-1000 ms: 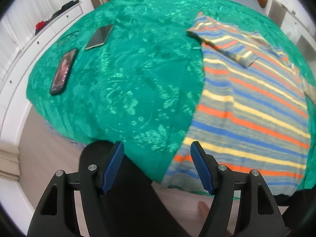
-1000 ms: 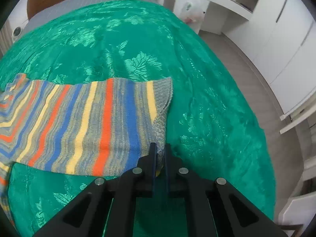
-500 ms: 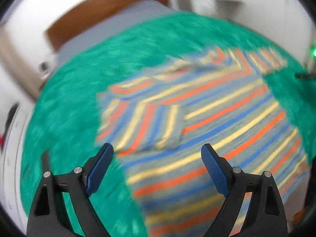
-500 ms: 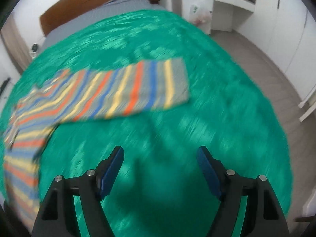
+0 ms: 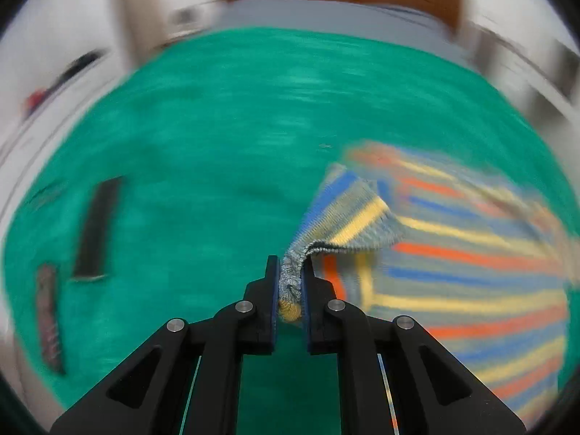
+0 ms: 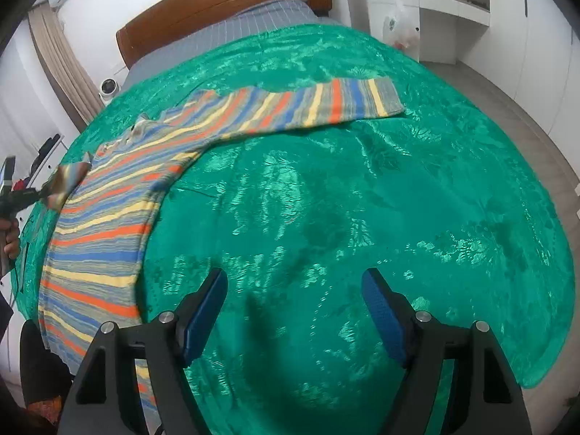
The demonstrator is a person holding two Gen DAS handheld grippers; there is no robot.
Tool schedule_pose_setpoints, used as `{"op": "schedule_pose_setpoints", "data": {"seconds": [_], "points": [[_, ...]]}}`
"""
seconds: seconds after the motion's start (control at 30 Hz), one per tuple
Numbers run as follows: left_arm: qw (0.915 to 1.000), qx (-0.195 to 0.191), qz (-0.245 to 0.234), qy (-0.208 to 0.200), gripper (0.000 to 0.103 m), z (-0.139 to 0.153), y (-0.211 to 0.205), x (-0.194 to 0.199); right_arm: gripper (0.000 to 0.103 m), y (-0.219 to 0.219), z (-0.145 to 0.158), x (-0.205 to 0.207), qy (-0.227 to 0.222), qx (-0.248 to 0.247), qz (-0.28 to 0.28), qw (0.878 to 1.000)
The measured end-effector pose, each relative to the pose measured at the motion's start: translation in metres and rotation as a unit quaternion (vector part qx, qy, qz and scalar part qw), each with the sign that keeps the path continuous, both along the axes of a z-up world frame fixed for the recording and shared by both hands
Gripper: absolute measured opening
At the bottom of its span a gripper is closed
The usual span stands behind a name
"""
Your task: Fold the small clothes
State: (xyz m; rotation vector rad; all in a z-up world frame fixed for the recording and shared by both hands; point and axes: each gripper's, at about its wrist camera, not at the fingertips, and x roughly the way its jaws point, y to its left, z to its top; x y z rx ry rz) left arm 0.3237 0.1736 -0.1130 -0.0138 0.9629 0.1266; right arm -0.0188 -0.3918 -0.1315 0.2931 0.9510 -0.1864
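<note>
A striped knit sweater in grey, blue, orange and yellow lies on the green bedspread, body at the left, one sleeve stretched out to the right. My left gripper is shut on the cuff of the other sleeve, which is lifted off the cloth; the view is blurred. That same gripper shows at the far left edge of the right wrist view, held by a hand. My right gripper stands open over bare bedspread, nothing between its fingers.
Two dark phones lie on the bedspread left of the sweater. A wooden headboard and grey sheet are at the far end. White cabinets and floor run along the right; a small white camera sits near a curtain.
The left gripper swung over the sweater and shut on the folded sleeve's cuff, lifting it. The right gripper let go of the other sleeve's cuff, opened and drew back over bare bedspread.
</note>
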Motion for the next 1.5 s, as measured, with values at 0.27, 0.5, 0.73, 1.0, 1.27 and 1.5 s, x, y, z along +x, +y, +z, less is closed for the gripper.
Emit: {"op": "schedule_pose_setpoints", "data": {"seconds": [0.27,0.5,0.73,1.0,1.27,1.5], "points": [[0.9842,0.043,0.154,0.075,0.006,-0.054,0.107,0.013,0.076,0.019,-0.004,0.010,0.013,0.001,0.020,1.000],[0.9808,0.142,0.107,0.080,0.061,-0.030,0.078,0.001,0.076,0.014,0.027,0.039,0.018,-0.014,0.061,0.998],[0.9892,0.045,-0.139,0.001,0.096,0.055,-0.012,0.034,0.082,-0.003,0.074,0.186,0.000,0.011,0.149,0.989],[0.9596,0.046,-0.260,0.097,0.093,-0.022,-0.109,0.152,0.082,0.023,0.032,0.363,0.058,0.054,0.247,0.966],[0.9261,0.063,-0.346,0.136,0.054,-0.062,-0.152,0.164,0.074,0.052,-0.036,0.432,0.138,0.038,0.297,0.944],[0.9333,0.166,-0.317,0.028,0.003,-0.043,-0.180,0.137,0.004,0.081,-0.020,0.410,0.114,-0.145,0.337,0.923]]}}
